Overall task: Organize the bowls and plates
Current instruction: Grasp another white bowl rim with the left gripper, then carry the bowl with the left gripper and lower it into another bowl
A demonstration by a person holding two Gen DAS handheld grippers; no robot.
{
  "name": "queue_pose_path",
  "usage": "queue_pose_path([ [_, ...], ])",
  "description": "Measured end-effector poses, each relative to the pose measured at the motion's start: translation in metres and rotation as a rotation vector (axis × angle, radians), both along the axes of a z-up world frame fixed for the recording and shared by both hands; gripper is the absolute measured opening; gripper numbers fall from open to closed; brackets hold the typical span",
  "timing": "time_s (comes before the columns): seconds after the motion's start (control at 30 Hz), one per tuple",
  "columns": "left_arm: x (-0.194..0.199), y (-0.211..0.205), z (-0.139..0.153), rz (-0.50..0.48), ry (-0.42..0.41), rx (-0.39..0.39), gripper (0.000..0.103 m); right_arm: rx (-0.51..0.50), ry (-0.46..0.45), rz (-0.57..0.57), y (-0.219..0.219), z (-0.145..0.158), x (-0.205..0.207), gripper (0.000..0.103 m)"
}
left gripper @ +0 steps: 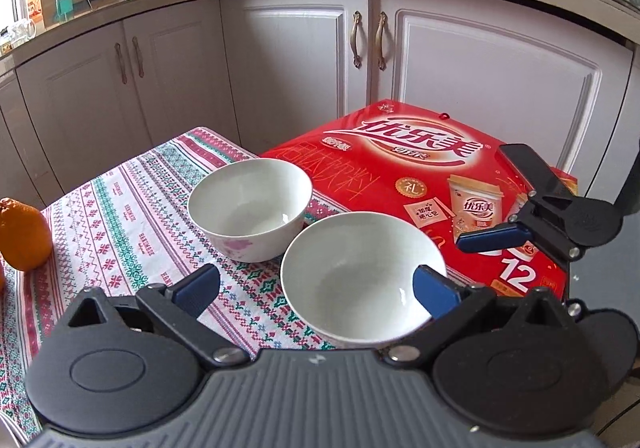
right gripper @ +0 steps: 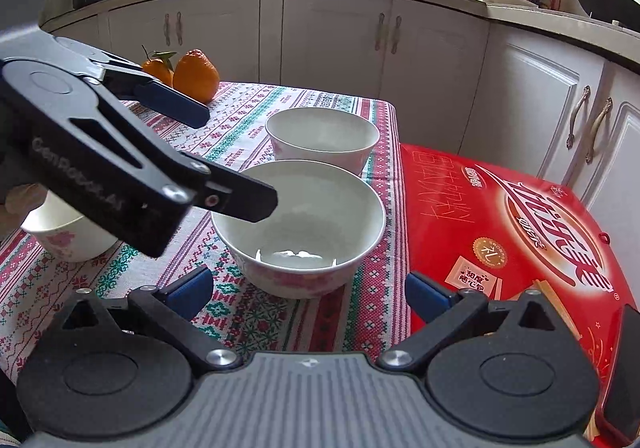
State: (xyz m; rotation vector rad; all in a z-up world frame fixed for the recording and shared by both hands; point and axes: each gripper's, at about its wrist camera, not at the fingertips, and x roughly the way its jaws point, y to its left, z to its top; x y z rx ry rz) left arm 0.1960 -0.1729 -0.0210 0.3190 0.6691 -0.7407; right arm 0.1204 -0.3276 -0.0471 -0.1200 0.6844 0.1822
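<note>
Left wrist view first: our left gripper (left gripper: 316,288) is spread wide open, its right fingertip (left gripper: 434,290) reaching just over the rim of the near bowl (left gripper: 352,280), not clamped on anything. That bowl sits at the edge of the patterned tablecloth (left gripper: 120,215), right up against the red gift box (left gripper: 420,167). A second bowl (left gripper: 250,207) with pink flowers stands just behind it, nearly touching. An orange (left gripper: 24,234) sits off at the left edge.

From the right wrist cam, our right gripper (right gripper: 308,294) is open too, hanging empty just in front of the near bowl, one finger on each side of it and touching nothing. We can see the left gripper coming in from the left with one finger over that bowl's rim. A third bowl (right gripper: 60,236) peeks out behind it, and two oranges (right gripper: 188,75) sit at the far side of the table.
</note>
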Motion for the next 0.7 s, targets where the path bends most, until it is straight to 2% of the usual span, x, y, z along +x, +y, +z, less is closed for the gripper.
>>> queue_pose_path([
  [0.23, 0.027, -0.010, -0.015, 0.008, 0.096, -0.007, 0.098, 0.011, -0.005, 0.021, -0.002, -0.006, 0.009, 0.103],
  [0.4, 0.037, -0.014, -0.019, -0.001, 0.140, -0.001, 0.082, 0.026, -0.008, 0.049, -0.001, -0.007, 0.013, 0.101],
  [0.5, 0.041, -0.017, -0.020, -0.012, 0.156, 0.004, 0.073, 0.031, -0.008, 0.061, 0.000, -0.007, 0.013, 0.094],
  [0.57, 0.042, -0.018, -0.021, -0.019, 0.165, 0.009, 0.071, 0.035, -0.006, 0.063, 0.000, -0.006, 0.013, 0.087],
  [0.7, 0.045, -0.020, -0.021, -0.034, 0.178, 0.010, 0.063, 0.031, -0.006, 0.062, 0.000, -0.006, 0.012, 0.085],
])
